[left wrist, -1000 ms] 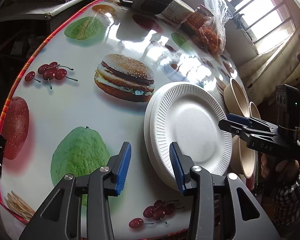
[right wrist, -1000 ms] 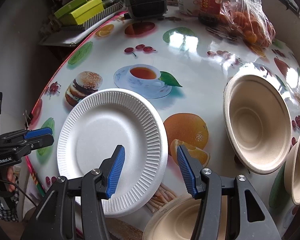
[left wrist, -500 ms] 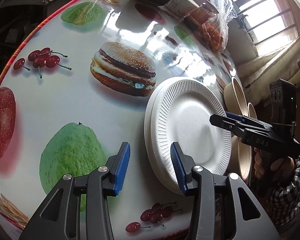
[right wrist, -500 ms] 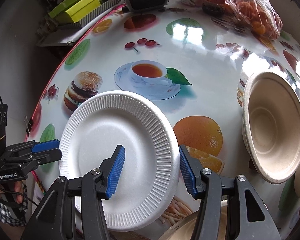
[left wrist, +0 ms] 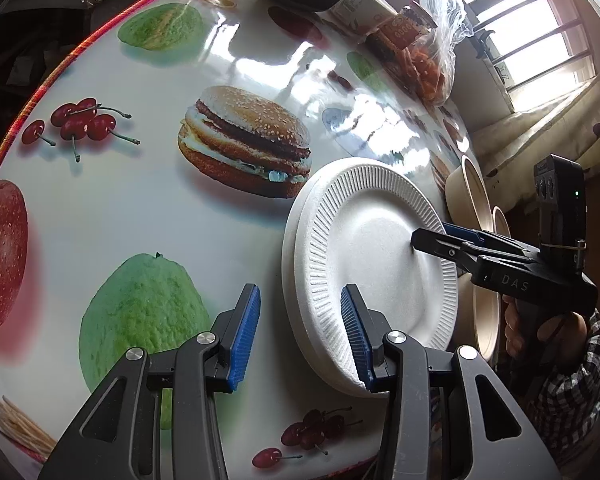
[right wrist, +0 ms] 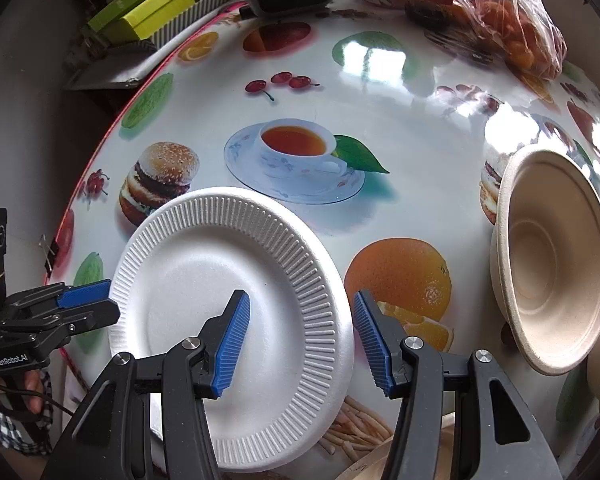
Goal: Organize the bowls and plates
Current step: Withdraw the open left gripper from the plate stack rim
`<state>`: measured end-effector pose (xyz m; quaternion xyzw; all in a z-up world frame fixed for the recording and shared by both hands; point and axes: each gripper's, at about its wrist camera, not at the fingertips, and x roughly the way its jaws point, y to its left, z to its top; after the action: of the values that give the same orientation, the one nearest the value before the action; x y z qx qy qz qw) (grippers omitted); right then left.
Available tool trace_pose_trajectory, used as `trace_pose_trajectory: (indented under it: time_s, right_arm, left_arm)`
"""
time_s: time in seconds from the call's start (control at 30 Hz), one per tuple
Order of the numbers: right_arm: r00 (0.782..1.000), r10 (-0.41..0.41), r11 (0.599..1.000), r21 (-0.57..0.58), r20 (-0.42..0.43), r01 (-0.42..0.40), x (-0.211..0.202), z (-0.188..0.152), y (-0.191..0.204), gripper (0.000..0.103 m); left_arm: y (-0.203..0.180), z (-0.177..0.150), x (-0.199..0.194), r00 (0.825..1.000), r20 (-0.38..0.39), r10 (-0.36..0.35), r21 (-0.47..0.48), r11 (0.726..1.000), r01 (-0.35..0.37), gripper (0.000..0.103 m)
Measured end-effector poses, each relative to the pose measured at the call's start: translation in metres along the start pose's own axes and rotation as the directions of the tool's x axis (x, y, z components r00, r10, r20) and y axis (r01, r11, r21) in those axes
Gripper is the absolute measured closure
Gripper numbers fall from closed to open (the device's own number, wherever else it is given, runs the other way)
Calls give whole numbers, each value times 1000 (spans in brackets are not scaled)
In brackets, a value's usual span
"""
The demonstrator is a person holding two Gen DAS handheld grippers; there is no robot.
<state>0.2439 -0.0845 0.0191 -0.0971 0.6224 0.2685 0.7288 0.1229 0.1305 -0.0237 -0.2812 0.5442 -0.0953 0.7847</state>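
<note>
Both claws gape astride white plate (right wrist: pixel 220 300) rim – beige bowl (right wrist: pixel 556 256) beside.

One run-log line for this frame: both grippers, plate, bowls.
left gripper: jaws open astride white plate stack rim | right gripper: jaws open over opposite rim | beige bowls: on table, untouched | nothing gripped

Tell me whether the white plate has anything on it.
Empty. The white plate shows only a bare, clean centre and ribbed rim in both views; the right gripper straddles its edge, pads apart.
</note>
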Motion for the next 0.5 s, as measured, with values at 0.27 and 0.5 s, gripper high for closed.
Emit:
trace_pose_trajectory:
  time_s: [0.27, 0.5]
  right_arm:
    - [998, 60, 996, 66, -14, -59, 4, -1, -8, 48]
    - [998, 68, 995, 79, -13, -67, 9, 9, 2, 48]
  left_arm:
    - [-5, 3, 6, 1000, -15, -20, 3, 1000, 20, 60]
    - [-3, 8, 5, 1000, -3, -7, -9, 1000, 7, 60]
